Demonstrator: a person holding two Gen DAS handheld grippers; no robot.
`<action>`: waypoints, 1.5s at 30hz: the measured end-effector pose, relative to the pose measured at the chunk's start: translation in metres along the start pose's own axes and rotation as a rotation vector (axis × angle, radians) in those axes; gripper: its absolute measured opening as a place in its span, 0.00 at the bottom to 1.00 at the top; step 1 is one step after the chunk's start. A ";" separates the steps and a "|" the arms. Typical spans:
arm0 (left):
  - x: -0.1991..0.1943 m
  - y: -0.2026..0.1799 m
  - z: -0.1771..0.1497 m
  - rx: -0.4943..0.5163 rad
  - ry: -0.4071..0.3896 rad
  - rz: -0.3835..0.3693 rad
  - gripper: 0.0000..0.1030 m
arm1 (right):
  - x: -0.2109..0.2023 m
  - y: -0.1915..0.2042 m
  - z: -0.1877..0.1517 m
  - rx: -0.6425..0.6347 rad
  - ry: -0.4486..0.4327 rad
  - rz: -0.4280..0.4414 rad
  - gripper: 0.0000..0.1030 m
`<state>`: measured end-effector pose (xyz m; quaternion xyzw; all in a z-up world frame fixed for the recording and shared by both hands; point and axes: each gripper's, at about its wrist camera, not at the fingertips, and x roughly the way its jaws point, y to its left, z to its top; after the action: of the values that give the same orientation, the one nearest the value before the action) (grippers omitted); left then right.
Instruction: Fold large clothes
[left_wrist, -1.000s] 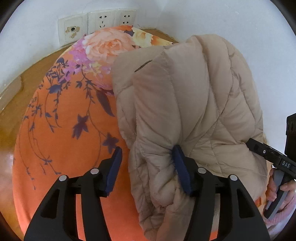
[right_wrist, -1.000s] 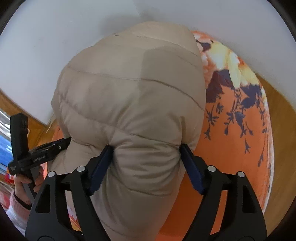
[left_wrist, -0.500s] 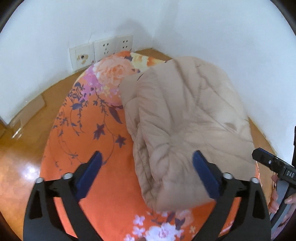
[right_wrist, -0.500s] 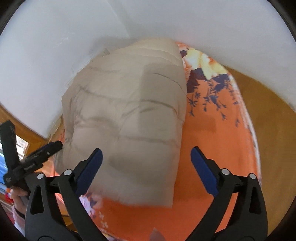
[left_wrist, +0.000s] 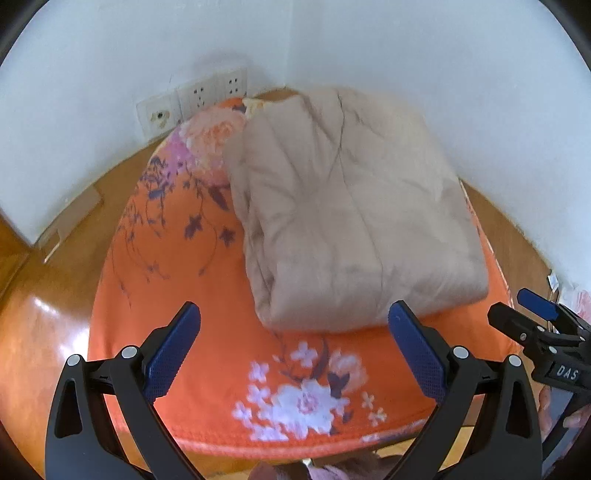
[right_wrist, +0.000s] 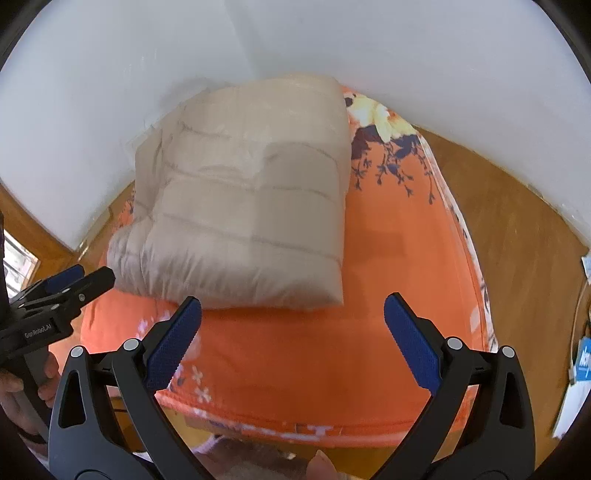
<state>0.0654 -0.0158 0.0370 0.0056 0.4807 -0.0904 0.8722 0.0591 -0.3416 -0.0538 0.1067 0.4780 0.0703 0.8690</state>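
Folded beige quilted puffer jacket (left_wrist: 351, 221) lies on the orange floral-print cloth (left_wrist: 177, 288), at the far end of it, pushed up against the white wall corner (left_wrist: 284, 44). Jacket is stacked in several layers; fold edges show on its near and left sides in the left wrist view. Its far edge runs into the wall and cannot be made out.

Left gripper (left_wrist: 293, 345): 2 blue-padded jaws spread wide, nothing between them, held above the cloth just short of the jacket's near edge. Right gripper (right_wrist: 291, 334): jaws likewise spread wide, empty, near the jacket's near edge, not touching it.

Each gripper shows at the margin of the other's view, cut off by the frame. A person's fingers (right_wrist: 22, 387) on the left handle are only partly visible.

Beside the jacket, on the wall, 3 white socket plates (left_wrist: 192, 103). Brown wooden floor (right_wrist: 517, 229) surrounds the cloth. What the cloth covers is hidden. Both views blurred at the edges.
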 end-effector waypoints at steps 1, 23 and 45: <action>0.001 -0.002 -0.005 -0.005 0.013 0.004 0.95 | 0.000 0.001 -0.003 0.003 0.007 -0.001 0.95; 0.012 -0.014 -0.035 -0.036 0.131 -0.004 0.95 | 0.000 0.009 -0.037 0.050 0.079 -0.081 0.95; 0.015 -0.015 -0.037 -0.025 0.156 0.024 0.95 | -0.001 0.013 -0.037 0.056 0.087 -0.095 0.95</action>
<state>0.0399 -0.0295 0.0054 0.0074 0.5483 -0.0729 0.8331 0.0270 -0.3253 -0.0693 0.1051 0.5218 0.0202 0.8463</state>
